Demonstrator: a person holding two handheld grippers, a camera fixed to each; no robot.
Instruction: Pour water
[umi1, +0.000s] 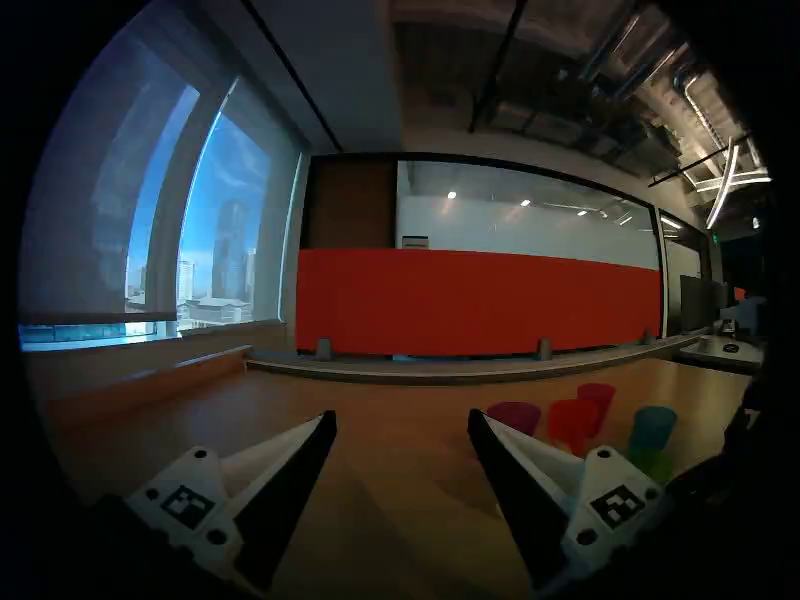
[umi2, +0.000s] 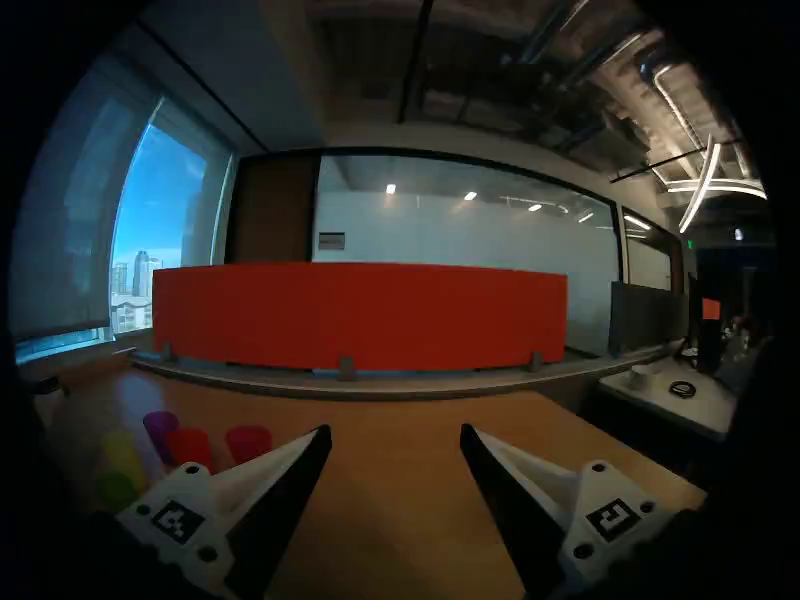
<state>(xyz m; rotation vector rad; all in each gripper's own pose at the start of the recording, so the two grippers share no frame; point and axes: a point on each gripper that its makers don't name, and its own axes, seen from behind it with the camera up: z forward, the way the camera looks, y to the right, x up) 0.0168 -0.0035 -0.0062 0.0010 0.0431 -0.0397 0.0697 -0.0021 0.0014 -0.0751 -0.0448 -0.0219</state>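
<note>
Several coloured plastic cups stand in a cluster on the wooden table (umi1: 400, 450). In the left gripper view they sit to the right: a purple cup (umi1: 514, 415), an orange cup (umi1: 572, 422), a red cup (umi1: 597, 398) and a teal cup (umi1: 653, 427). The left gripper (umi1: 400, 430) is open over bare wood, left of the cups, holding nothing. In the right gripper view the cups are at the left: purple cup (umi2: 160, 428), orange cup (umi2: 188, 446), red cup (umi2: 248, 441) and a yellow-green cup (umi2: 122, 458). The right gripper (umi2: 395, 440) is open and holds nothing.
A red partition (umi1: 480, 300) on a grey rail closes the table's far edge. Windows (umi1: 200, 240) line the left side. A neighbouring white desk (umi2: 670, 390) with small items lies to the right, past the wooden table's edge (umi2: 620, 450).
</note>
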